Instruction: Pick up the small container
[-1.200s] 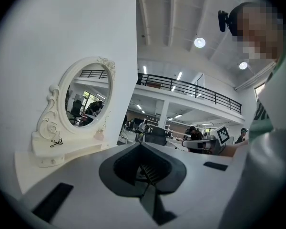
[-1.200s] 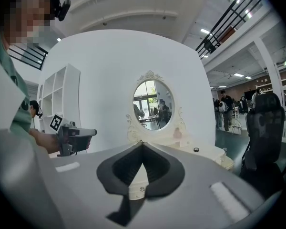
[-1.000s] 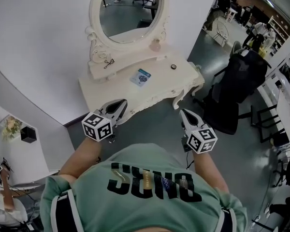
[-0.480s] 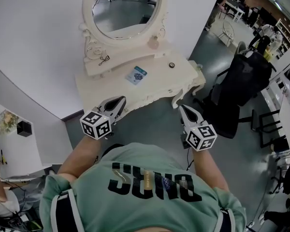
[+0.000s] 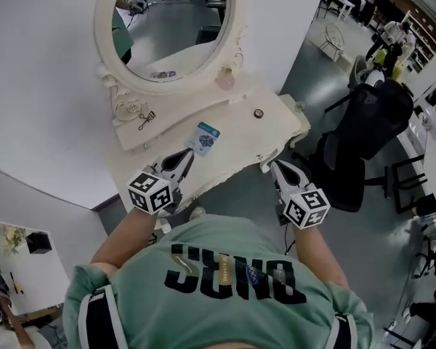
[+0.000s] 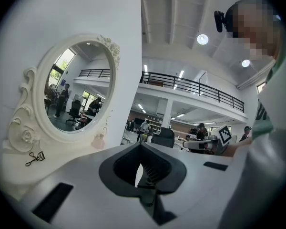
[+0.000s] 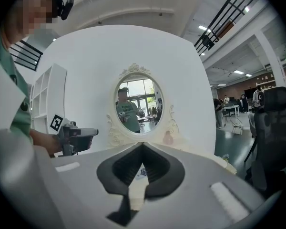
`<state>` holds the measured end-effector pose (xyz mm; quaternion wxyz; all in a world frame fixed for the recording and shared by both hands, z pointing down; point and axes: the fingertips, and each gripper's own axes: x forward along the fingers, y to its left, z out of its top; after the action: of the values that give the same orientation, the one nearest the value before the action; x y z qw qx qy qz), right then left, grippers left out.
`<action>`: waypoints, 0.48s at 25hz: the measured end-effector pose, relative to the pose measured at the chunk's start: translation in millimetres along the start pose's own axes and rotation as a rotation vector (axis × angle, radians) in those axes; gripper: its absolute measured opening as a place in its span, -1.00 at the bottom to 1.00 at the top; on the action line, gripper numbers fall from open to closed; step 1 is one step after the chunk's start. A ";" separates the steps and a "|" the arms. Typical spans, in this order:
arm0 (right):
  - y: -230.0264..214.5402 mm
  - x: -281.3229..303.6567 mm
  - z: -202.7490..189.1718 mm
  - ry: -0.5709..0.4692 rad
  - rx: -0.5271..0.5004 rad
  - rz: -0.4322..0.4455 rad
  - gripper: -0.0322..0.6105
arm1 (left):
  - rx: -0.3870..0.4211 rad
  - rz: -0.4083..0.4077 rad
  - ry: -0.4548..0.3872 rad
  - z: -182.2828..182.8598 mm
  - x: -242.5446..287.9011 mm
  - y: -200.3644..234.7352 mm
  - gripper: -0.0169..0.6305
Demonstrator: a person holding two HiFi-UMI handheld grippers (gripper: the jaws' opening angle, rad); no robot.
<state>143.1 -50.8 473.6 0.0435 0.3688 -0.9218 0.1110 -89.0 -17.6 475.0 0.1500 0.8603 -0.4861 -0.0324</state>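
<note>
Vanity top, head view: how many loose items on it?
4: eyelash curler far left, pink bottle under the mirror, blue packet centre, small container right. More may be hidden.

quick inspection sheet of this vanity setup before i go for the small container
surface: white vanity table with an oval mirror; top mostly bare
job's things: small round container on the tabletop towards its right end, apart from both grippers
clutter: blue-and-white packet mid-table; eyelash curler on the raised shelf; small pink bottle by the mirror frame
grippers: left gripper and right gripper both shut and empty, near the table's front edge, short of the container
cables: nothing seen
surroundings: black office chair on the floor to the table's right; open office beyond
</note>
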 end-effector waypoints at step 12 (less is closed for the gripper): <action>-47.4 132.9 48.1 -0.001 0.010 -0.079 -0.87 | 0.015 -0.168 0.096 33.8 108.2 101.3 -0.95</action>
<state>79.7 -184.6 456.7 0.0453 0.4054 -0.9059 0.1137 -122.8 -165.7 481.9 0.1633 0.8998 -0.4045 0.0002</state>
